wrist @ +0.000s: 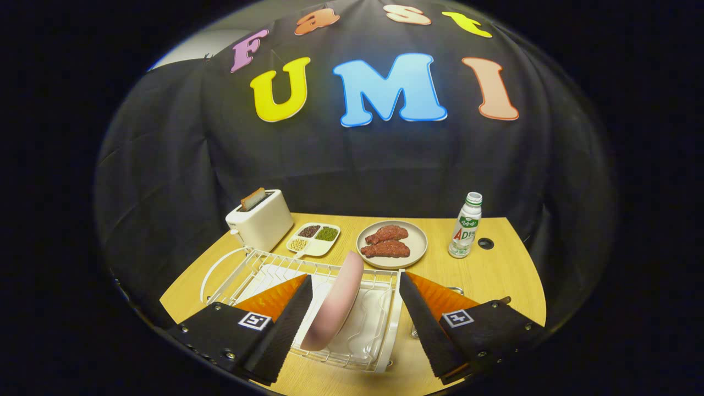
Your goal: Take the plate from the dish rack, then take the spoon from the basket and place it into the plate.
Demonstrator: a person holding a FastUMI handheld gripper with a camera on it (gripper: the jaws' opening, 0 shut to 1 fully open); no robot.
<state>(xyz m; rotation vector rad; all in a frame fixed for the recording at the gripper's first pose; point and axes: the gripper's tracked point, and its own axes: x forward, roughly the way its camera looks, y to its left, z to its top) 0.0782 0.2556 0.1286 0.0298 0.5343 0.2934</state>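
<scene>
I hold the tool (352, 308) with its fingers spread wide apart, gripping nothing. Between them a pink plate (334, 301) stands on edge in the white wire dish rack (379, 335), slotted upright so I can pinch its rim. The rack rests on a wooden surface (495, 275). My right finger hides something metallic beside the rack; I cannot tell whether it is the basket.

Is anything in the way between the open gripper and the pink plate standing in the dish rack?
Nothing visible blocks it. The gripper is open, its fingers either side of the pink plate, which stands on edge in the white dish rack, not yet touched.
</scene>
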